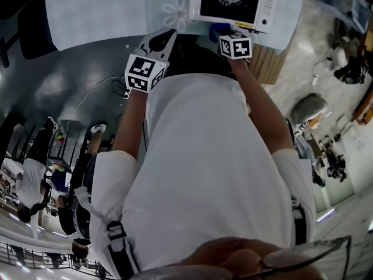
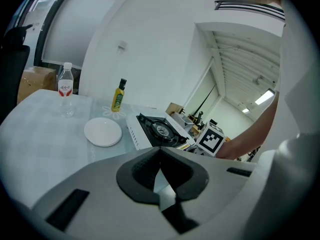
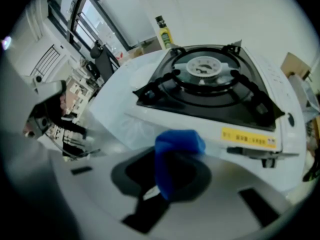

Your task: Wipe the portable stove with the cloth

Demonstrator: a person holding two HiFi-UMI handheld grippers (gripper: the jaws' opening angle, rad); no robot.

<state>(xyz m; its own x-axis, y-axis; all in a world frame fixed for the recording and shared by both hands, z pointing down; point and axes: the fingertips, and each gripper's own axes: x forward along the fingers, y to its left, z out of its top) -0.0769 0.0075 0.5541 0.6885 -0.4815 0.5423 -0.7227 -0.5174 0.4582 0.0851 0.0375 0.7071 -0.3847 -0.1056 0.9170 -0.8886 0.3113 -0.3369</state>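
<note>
Table [image 2: 40,134]: one, covered with a pale cloth that carries a white flower print [image 1: 176,13]; the covering lies flat. Four items stand directly on it. Portable stove [image 2: 157,130]: white body, black burner top, set at the table edge nearest the person. White plate [image 2: 102,132]: flat on the cloth just beside the stove, not touching it, nothing on it. Yellow bottle [image 2: 118,96]: dark cap, upright, beyond the plate by the flower print. Clear water bottle [image 2: 65,89]: white cap, red label, upright, well apart from the stove.
</note>
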